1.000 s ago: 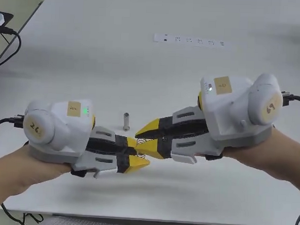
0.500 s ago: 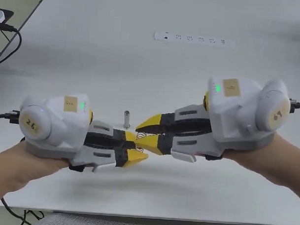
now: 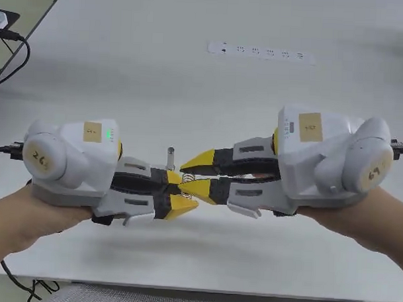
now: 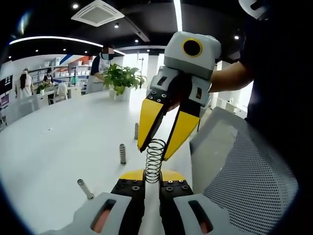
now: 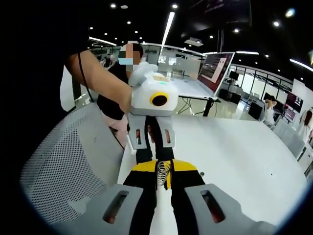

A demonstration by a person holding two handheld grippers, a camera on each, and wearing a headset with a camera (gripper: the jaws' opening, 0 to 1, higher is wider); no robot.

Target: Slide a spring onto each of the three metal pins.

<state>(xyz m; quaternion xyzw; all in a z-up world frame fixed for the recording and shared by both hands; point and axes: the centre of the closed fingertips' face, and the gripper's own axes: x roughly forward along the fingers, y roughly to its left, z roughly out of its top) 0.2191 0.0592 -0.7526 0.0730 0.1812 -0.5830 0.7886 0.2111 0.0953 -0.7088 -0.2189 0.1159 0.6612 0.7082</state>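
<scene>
- Above the front edge of the bench (image 3: 124, 82), tip to tip: left gripper (image 4: 153, 177) coming from the left side, right gripper (image 3: 182, 177) from the right, both roughly level and lying nearly along that edge.
- Beyond them, wide bare white surface up to a power strip (image 3: 261, 52) near the far edge; black cable (image 3: 13, 48) off the far left corner.
- Left jaws pinched narrow on one end of the spring (image 4: 155, 161), coil sticking straight out toward the other tool.
- Right jaws parted in a narrow V around the coil's free end; contact not clear.
- Just behind the meeting tips, upright on the bench: one pin (image 3: 171, 156), apart from both tools.
- Farther across in the left gripper view, a second pin (image 4: 122, 153) and a third pin (image 4: 136, 130), upright, ribbed like coils, too small to be sure.
- Left hand (image 3: 27, 218) and right hand (image 3: 358, 213) wrapped under the white housings, forearms entering from the near corners.
</scene>
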